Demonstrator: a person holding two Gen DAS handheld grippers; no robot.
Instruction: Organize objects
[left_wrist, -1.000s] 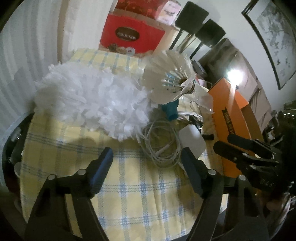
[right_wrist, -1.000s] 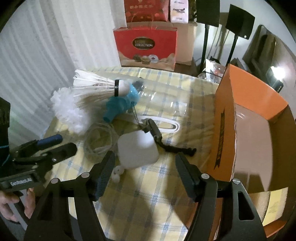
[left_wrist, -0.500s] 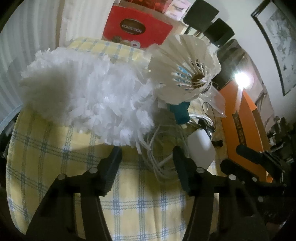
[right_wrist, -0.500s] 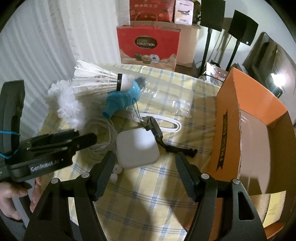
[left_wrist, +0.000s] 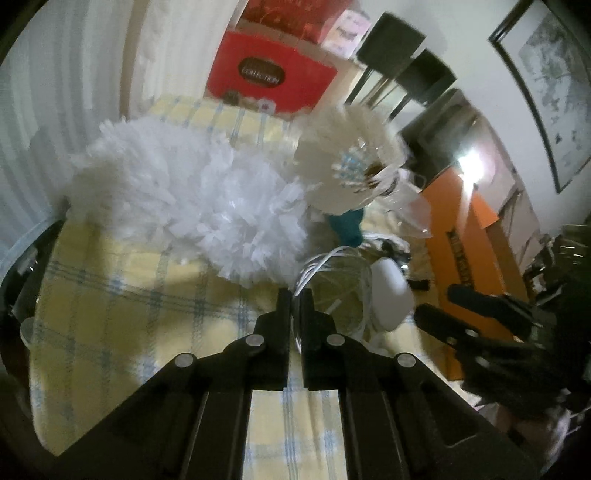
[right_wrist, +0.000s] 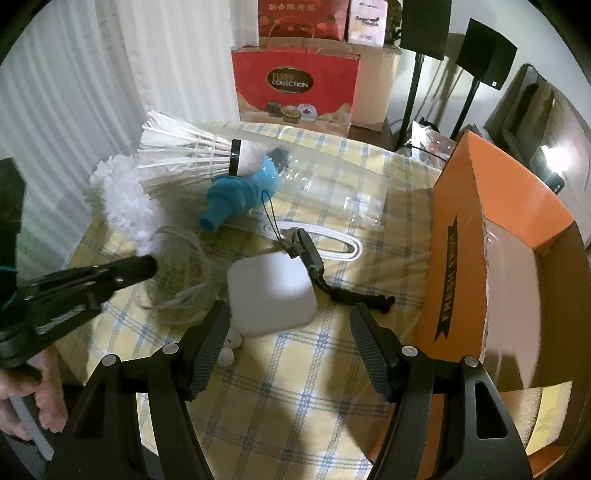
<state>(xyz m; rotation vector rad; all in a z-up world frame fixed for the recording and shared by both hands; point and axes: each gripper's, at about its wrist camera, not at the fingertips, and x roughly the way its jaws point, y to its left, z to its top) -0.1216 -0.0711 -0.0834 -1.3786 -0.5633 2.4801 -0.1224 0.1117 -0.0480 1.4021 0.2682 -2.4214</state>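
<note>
My left claw (left_wrist: 294, 295) has just been closing, and now its two fingers stand together on the near edge of the white cable (left_wrist: 334, 280). A few strands of it come out from between the tips, so I judge it is clamped on them, though the picture is a little blurred there. The cable lies as a loose coil on the checked tablecloth (left_wrist: 110, 325), just in front of the white pompom (left_wrist: 192, 199) and beside the white square charger (right_wrist: 271, 297).

I think the cable is very light and soft. It will not keep its shape; when lifted, the coil can fall open and hang down, and some loops may slip out because the cord is smooth. It may also drag the earbuds (right_wrist: 229, 350) or the charger if they are joined to it, which I cannot tell. A hold across several strands together seems better than on one strand.

My right claw (right_wrist: 288, 354) stands apart, empty, over the charger. The orange box (right_wrist: 476, 229) waits on the right, open.
</note>
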